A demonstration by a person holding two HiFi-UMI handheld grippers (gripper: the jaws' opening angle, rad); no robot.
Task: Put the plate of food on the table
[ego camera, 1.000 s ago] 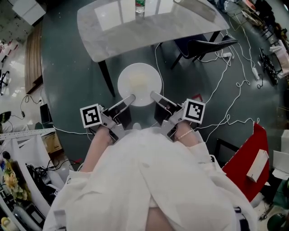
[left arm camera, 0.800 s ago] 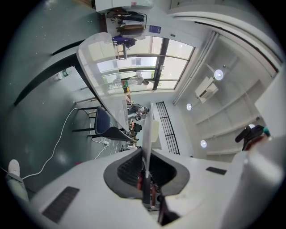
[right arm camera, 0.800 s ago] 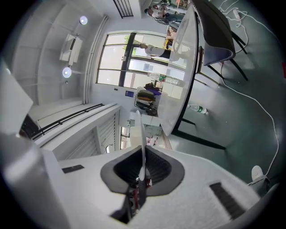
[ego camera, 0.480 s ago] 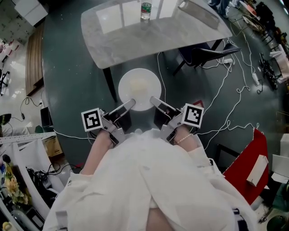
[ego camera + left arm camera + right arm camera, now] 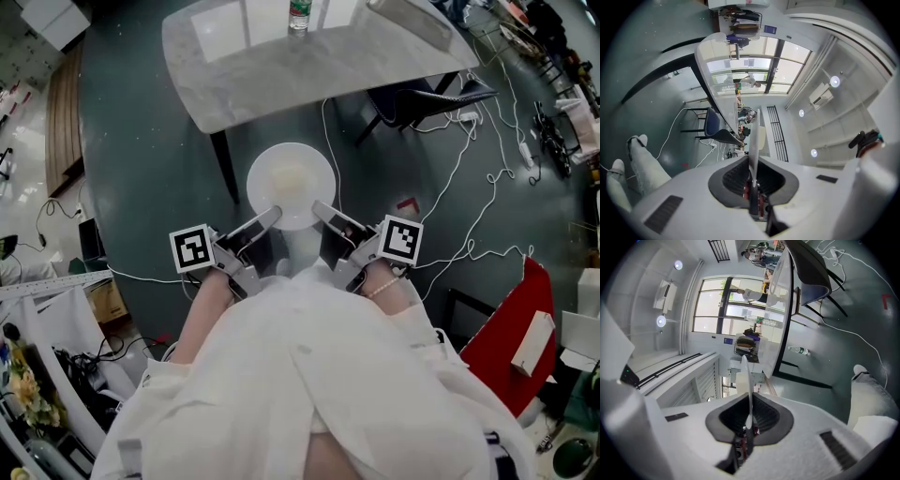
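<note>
reaching level, side by side: left hand-held gripper (image 5: 273, 211) and right hand-held gripper (image 5: 318, 204) clamped on the plate (image 5: 291, 173)

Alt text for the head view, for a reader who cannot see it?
A person in white holds a white plate of pale food by its near rim, the left gripper and right gripper each clamped on it. The plate hangs over the dark floor, short of the pale table where a bottle stands.
</note>
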